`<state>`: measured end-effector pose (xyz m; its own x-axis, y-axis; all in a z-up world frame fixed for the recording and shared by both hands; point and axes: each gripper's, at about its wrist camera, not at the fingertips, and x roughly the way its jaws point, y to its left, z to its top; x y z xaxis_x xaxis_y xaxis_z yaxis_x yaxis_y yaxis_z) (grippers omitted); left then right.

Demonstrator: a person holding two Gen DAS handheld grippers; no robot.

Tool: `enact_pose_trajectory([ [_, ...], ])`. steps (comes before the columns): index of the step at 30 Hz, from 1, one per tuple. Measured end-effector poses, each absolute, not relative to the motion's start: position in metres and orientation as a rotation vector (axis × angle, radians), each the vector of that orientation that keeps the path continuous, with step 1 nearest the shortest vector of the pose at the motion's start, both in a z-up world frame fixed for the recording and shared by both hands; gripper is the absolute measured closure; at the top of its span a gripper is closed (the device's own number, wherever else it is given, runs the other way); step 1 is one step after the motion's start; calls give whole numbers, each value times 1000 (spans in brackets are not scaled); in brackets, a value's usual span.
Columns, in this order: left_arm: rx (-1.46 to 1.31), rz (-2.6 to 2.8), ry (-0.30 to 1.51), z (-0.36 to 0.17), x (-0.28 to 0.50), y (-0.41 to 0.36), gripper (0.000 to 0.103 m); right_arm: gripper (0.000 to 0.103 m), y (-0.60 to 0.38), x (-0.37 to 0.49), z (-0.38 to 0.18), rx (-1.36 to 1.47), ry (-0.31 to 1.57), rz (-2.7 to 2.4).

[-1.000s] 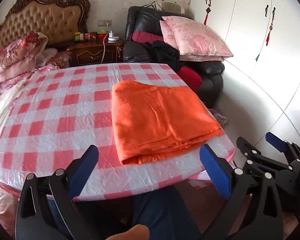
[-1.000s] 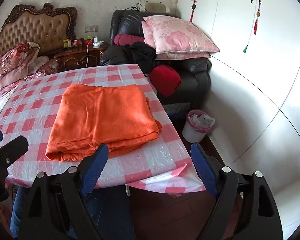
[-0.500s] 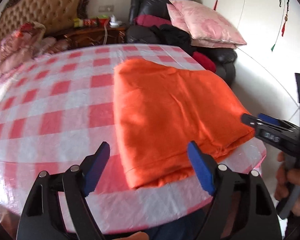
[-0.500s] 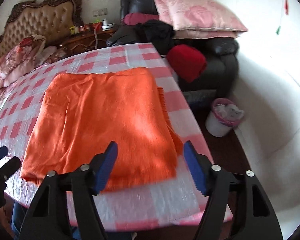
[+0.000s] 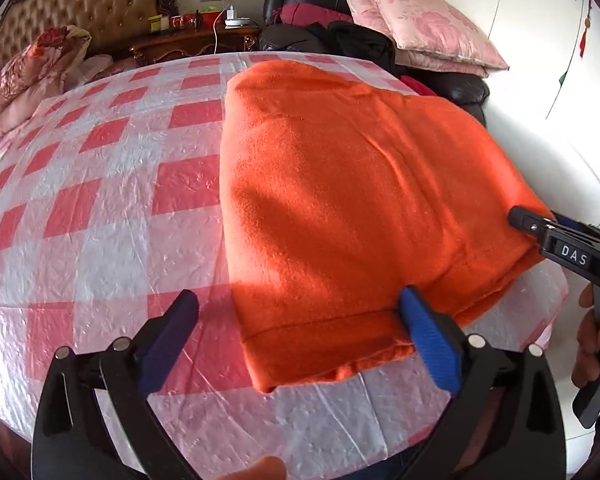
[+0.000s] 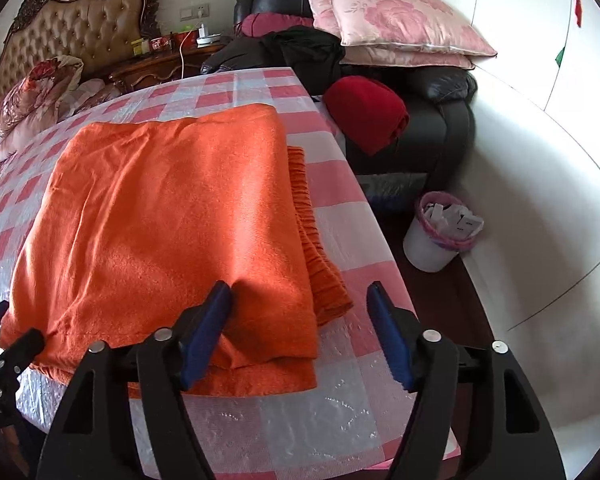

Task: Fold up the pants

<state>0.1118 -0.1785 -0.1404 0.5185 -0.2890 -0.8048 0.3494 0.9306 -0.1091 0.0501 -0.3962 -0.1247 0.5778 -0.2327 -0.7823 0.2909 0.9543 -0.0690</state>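
Pants [image 5: 340, 200], orange, folded flat

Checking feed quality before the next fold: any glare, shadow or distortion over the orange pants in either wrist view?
Left wrist view: sharp; strong fisheye bows the checked tablecloth; sunlight and a soft shadow band cross the orange pants; plastic sheen, no washout. Right wrist view: also sharp; patchy sun on the pants, the white wall bright, table edge curved by the lens.

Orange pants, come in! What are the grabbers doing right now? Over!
Left gripper opening at the near left corner; right gripper opening at the near right corner. Orange pants folded flat on the checkered table, not gripped. Nothing in the way.
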Motion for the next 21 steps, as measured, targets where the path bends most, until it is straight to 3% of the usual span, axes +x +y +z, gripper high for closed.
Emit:
enact_pose_trajectory([
  [5,114,-365,943,-133,108,-183,5,34,-395,50,-124,63,903,-333],
  [7,114,-368,910,-123,102,-184,13,34,-392,46,-118,57,906,-355],
  [21,26,-505,828,-71,68,-191,13,33,-358,-10,-65,59,813,-408],
])
